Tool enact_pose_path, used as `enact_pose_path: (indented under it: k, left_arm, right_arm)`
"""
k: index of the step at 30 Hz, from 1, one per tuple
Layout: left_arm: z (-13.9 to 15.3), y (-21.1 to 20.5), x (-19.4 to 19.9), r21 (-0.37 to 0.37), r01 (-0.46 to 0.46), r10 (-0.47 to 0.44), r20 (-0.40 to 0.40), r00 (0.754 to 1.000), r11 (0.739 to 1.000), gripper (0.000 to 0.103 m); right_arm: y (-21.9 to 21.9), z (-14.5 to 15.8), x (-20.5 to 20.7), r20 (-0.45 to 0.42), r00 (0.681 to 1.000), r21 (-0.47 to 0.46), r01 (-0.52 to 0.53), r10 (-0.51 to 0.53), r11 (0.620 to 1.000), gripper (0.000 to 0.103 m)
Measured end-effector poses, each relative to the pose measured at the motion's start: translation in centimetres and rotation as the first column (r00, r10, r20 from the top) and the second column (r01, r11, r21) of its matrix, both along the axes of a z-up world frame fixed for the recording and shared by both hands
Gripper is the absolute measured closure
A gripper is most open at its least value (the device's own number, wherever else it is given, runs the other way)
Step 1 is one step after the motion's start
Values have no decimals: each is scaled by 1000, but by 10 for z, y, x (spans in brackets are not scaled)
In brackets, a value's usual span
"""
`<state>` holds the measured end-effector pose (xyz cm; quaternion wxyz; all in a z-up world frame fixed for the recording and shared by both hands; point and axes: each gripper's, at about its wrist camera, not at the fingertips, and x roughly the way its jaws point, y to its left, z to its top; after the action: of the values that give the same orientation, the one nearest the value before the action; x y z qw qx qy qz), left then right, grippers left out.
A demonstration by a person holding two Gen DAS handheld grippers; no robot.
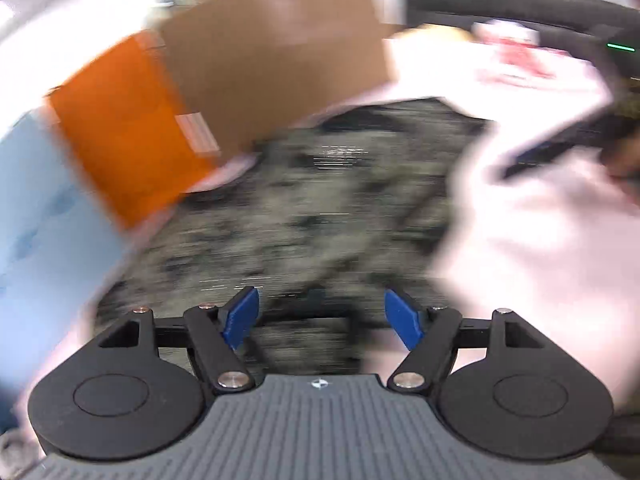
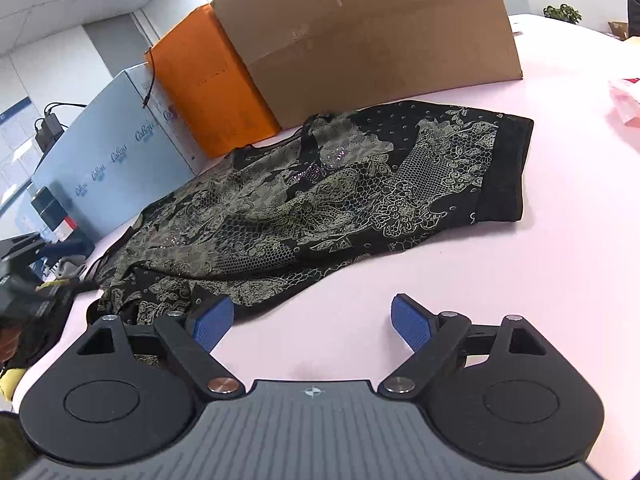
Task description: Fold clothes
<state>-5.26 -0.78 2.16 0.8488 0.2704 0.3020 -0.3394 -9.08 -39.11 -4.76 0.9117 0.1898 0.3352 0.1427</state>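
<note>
Pale pink table (image 1: 540,240) fills the left wrist view, which is heavily smeared by motion. One dark patterned garment (image 1: 320,208) lies on it, directly ahead of the left gripper (image 1: 322,320), whose two blue pads stand well apart with nothing pressed between them. Behind the garment stand three boxes side by side: a brown cardboard box (image 1: 280,48), an orange box (image 1: 128,120) and a light blue box (image 1: 44,208). The blur hides which way the garment runs.

From the right wrist, the same pink table (image 2: 560,240) is sharp. The single garment (image 2: 320,200), black with a pale lace-like print, lies flat but rumpled, its long axis running from near left to far right; a plain black band ends it at the far right. The right gripper (image 2: 312,322) hovers at the garment's near edge, its pads spread wide and empty, the left pad over the cloth's edge. The cardboard box (image 2: 368,32), orange box (image 2: 208,80) and blue box (image 2: 116,148) line the far side.
</note>
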Motion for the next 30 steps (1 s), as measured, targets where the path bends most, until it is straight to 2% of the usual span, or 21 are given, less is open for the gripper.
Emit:
enact_pose_path:
  k: [1, 2, 3, 4, 6, 7, 9, 13, 15, 17, 18, 19, 20, 22, 26, 27, 28, 29, 30]
  left_arm:
    - [-6, -16, -6, 32, 41, -40, -7, 999, 999, 24]
    - [-14, -31, -9, 80, 61, -60, -3, 998, 995, 23]
    - [-26, -47, -12, 143, 59, -61, 9, 998, 988, 23]
    - [-37, -60, -12, 195, 45, -50, 21, 999, 980, 29]
    - [-42, -71, -11, 175, 34, -42, 43, 998, 984, 61]
    - [-41, -75, -10, 175, 21, -28, 42, 999, 984, 100]
    - [-37, -79, -12, 170, 22, -34, 72, 997, 985, 100]
    - [-7, -83, -24, 90, 163, -170, 71, 983, 983, 100]
    - [13, -84, -30, 39, 224, -227, 75, 971, 974, 100]
    - [31, -85, -36, -8, 270, -269, 81, 960, 963, 100]
    - [39, -86, -40, -27, 284, -281, 84, 956, 959, 100]
    - [46, -90, -43, -45, 297, -292, 84, 953, 954, 100]
    - [52, -94, -47, -66, 313, -307, 85, 948, 947, 100]
    - [64, -102, -53, -112, 349, -342, 80, 936, 930, 100]
    - [70, -131, -61, -174, 418, -417, 40, 908, 892, 98]
    - [69, -141, -64, -177, 430, -433, 27, 901, 885, 96]
    - [67, -151, -71, -173, 440, -444, 16, 896, 881, 90]
    - [64, -157, -77, -171, 449, -454, 12, 891, 877, 73]
    - [61, -162, -84, -171, 458, -463, 11, 886, 872, 63]
  right_arm:
    - [-1, -1, 1, 4, 1000, 1, 0, 0, 1000, 14]
    - [-2, -2, 3, 11, 1000, 5, 1, -1, 1000, 13]
    - [-3, -2, 4, 15, 1000, 9, 5, -5, 1000, 13]
    - [-4, -2, 6, 17, 1000, 8, 15, -15, 1000, 13]
    - [-7, 0, 8, 19, 997, -22, 70, -69, 997, 13]
    - [-10, 0, 9, 19, 994, -39, 108, -107, 993, 13]
    - [-22, -2, 10, 12, 981, -8, 193, -193, 981, 13]
    - [-47, -8, 18, 2, 949, 100, 315, -317, 944, 15]
    - [-56, -10, 31, 1, 936, 106, 349, -351, 931, 18]
    - [-65, -10, 49, -15, 931, 84, 365, -365, 927, 42]
    - [-71, -9, 58, -33, 931, 63, 365, -364, 929, 78]
    - [-76, -8, 68, -50, 931, 41, 365, -363, 930, 99]
    - [-84, -4, 75, -55, 929, 39, 369, -366, 929, 99]
    - [-99, 13, 82, -11, 927, 12, 376, -376, 927, 99]
    - [-125, 43, 95, 49, 927, -85, 374, -371, 923, 98]
    - [-130, 44, 100, 31, 928, -126, 373, -372, 919, 98]
    - [-136, 43, 105, 0, 927, -173, 369, -374, 913, 95]
    - [-140, 41, 105, -10, 922, -213, 376, -387, 902, 93]
    - [-143, 40, 103, -11, 915, -250, 387, -403, 887, 89]
